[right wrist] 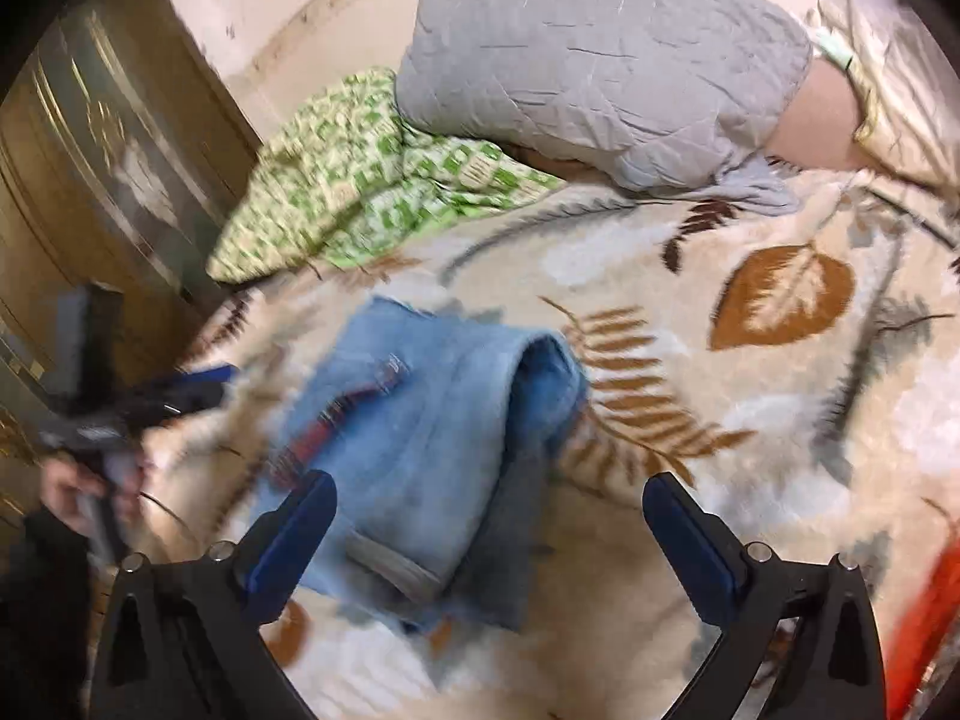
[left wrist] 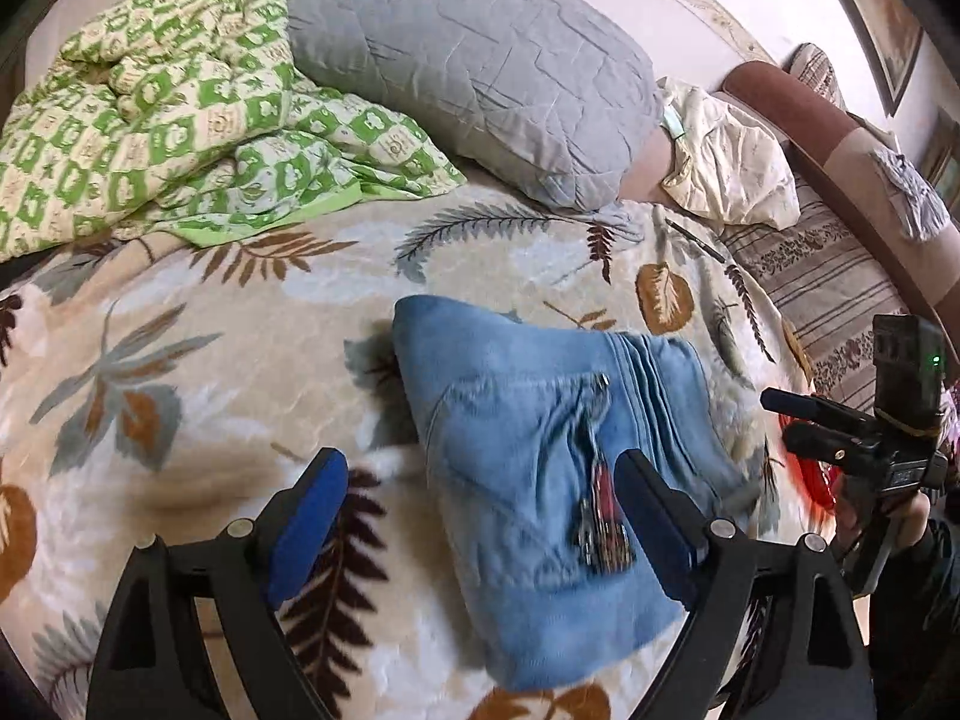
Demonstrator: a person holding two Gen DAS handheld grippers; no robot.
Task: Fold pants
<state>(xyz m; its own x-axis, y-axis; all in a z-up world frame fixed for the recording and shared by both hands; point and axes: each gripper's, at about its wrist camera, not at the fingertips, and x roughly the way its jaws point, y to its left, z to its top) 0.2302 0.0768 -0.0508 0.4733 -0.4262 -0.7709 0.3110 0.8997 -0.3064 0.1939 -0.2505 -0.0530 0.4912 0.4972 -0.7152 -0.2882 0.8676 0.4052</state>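
On the cream plush leaf-patterned blanket (left wrist: 180,360) lies one pair of light-blue denim pants (left wrist: 540,450), folded into a compact bundle with a zipper strip on top. Behind it sit one grey quilted pillow (left wrist: 480,60) and one crumpled green-and-cream checked quilt (left wrist: 150,120). Two grippers are in sight: the left gripper (left wrist: 483,516) and the right gripper (right wrist: 489,534), each with blue-padded fingers spread wide above the pants, gripping nothing.
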